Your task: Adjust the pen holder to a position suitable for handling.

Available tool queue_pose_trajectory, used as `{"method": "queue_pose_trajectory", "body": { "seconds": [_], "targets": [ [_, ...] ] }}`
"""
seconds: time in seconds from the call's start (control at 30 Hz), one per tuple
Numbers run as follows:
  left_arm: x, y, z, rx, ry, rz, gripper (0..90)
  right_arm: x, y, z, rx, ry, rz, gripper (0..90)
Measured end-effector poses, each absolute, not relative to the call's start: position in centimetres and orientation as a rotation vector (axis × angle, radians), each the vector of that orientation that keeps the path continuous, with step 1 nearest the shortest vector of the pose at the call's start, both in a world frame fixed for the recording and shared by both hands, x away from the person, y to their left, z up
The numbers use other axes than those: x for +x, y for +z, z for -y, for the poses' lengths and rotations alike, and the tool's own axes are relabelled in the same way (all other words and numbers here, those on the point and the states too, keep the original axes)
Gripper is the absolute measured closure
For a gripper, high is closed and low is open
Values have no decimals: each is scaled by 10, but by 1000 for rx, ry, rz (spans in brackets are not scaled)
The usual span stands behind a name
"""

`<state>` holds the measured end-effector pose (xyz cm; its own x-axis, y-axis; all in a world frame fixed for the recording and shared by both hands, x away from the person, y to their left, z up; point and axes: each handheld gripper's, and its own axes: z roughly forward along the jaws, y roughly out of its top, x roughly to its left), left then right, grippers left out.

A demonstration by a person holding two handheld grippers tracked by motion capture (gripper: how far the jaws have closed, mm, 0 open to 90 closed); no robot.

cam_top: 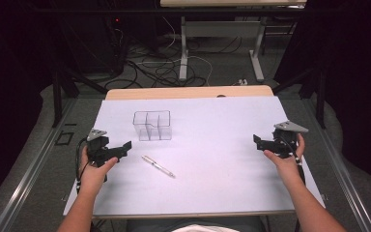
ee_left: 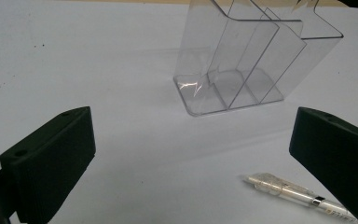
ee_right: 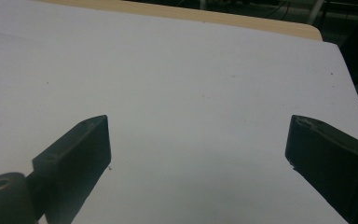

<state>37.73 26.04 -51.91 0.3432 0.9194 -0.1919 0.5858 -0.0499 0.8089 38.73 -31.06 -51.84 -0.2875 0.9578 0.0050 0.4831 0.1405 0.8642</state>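
A clear plastic organizer (cam_top: 152, 125) with several compartments stands upright on the white table top, left of centre. It appears close up as the organizer (ee_left: 247, 65) in the left gripper view, and it holds nothing. A clear pen (cam_top: 158, 166) lies flat in front of it, angled toward the lower right; the pen (ee_left: 298, 193) shows by the right-hand jaw. My left gripper (cam_top: 124, 149) is held at the table's left, open, nothing between its jaws (ee_left: 191, 158). My right gripper (cam_top: 257, 141) is at the right side, open over bare table (ee_right: 198, 154).
The white sheet (cam_top: 212, 125) covers a wooden table whose far edge (cam_top: 188, 92) shows beyond it. Past the table are another desk's legs (cam_top: 183, 53) and cables on the floor. Dark curtains flank both sides.
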Motion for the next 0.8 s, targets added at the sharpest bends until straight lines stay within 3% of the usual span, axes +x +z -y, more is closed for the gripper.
{"method": "queue_pose_trajectory", "body": {
  "seconds": [0.27,0.63,0.8],
  "targets": [
    [377,-519,-259,1730,491,-1366,38,384,-523,303,1353,1033,-1876,75],
    [377,-515,-261,1707,506,-1368,321,384,-525,299,1365,1025,-1885,76],
    [383,-506,-258,1672,559,-1359,376,384,-526,299,1374,1022,-1882,84]
  ]
}}
